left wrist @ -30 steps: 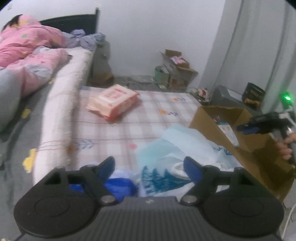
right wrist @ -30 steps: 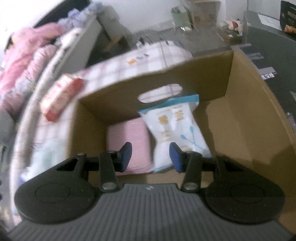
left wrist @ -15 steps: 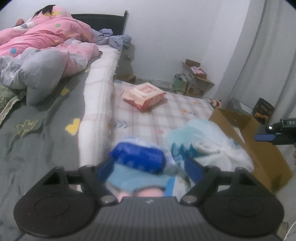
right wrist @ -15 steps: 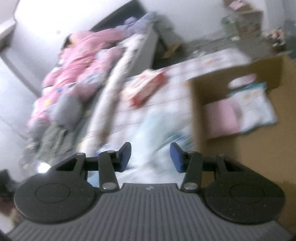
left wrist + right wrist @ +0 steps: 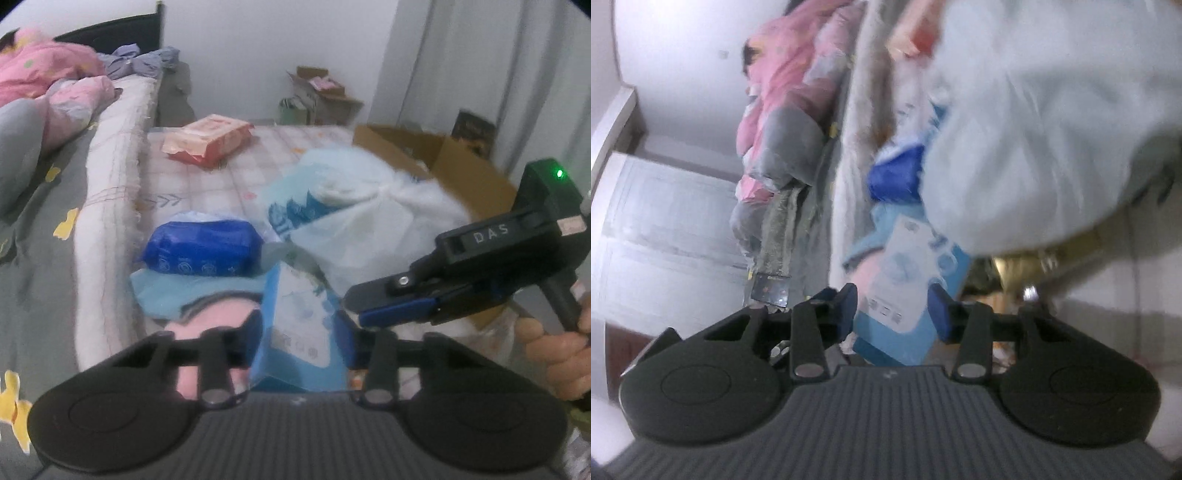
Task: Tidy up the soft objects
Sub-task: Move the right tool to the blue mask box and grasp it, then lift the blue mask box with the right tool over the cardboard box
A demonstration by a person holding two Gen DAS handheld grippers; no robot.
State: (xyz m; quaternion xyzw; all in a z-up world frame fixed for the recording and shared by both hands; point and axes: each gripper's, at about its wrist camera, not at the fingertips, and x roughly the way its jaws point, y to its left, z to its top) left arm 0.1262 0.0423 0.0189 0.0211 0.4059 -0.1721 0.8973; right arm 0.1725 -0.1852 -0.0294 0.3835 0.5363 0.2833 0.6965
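Note:
A light blue tissue pack (image 5: 301,334) stands between the fingers of my left gripper (image 5: 299,332), which look closed on its sides. My right gripper (image 5: 892,308) is tilted sideways and also straddles this pack (image 5: 910,295); it shows from the side in the left wrist view (image 5: 399,314), with its blue fingertips at the pack's right edge. A dark blue pack (image 5: 201,247) lies on a teal and pink cloth (image 5: 207,295). A large white plastic bag (image 5: 362,218) lies beside them. A red-orange wipes pack (image 5: 207,142) lies farther back on the checked mattress (image 5: 207,184).
An open cardboard box (image 5: 454,162) stands right of the mattress. A bed with grey sheet (image 5: 33,236) and pink quilt (image 5: 40,74) runs along the left. More boxes (image 5: 321,96) stand by the far wall. Curtains (image 5: 498,66) hang at right.
My right gripper has swung from the cardboard box to the pile and turned sideways. My left gripper has moved onto the light blue pack and narrowed around it.

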